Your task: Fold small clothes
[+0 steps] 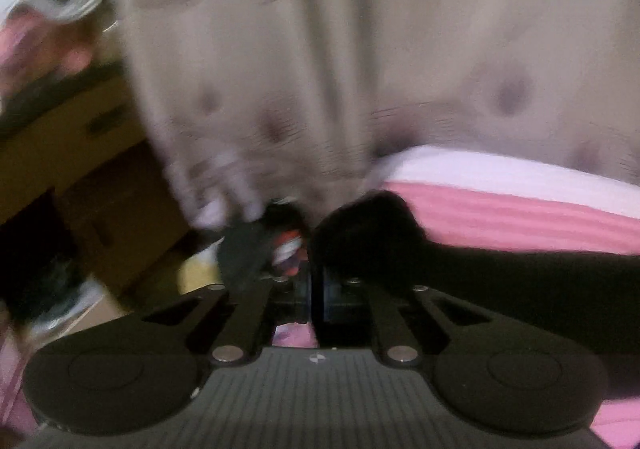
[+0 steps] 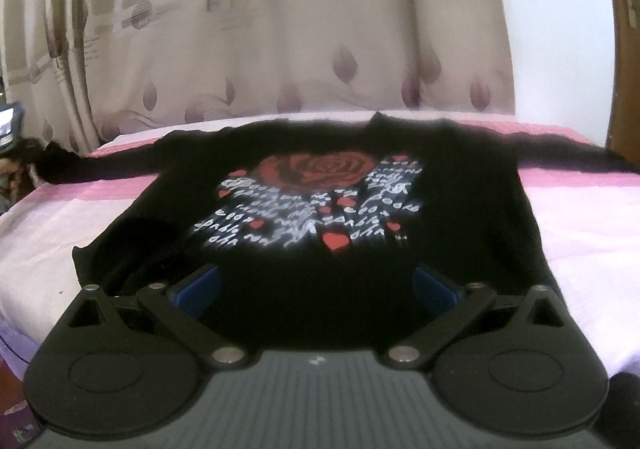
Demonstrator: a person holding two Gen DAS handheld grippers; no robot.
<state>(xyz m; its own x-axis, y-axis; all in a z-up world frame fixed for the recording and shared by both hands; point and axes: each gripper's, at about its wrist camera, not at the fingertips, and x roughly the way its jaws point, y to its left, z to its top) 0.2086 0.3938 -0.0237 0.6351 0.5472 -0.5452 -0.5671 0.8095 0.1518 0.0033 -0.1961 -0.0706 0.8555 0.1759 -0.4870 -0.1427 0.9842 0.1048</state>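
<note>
Pinching a fold of the black long-sleeved shirt (image 1: 372, 221) with a red rose and white lettering printed on it, our left gripper (image 1: 308, 245) is standing with its jaws nearly together, cloth bunched between them, though this view is blurred. We are holding the right gripper (image 2: 316, 285) released, its blue-padded fingers (image 2: 200, 289) standing wide apart over the shirt's near hem, and whether they touch the cloth we cannot tell. In the right wrist view the shirt is lying spread flat, print upward, sleeves stretched out to both sides, on the pink and white striped bed cover (image 2: 580, 209). Behind the bed a cream curtain (image 2: 280, 49) with mauve drop shapes is hanging. To the left we are seeing brown cardboard boxes (image 1: 80, 153).
</note>
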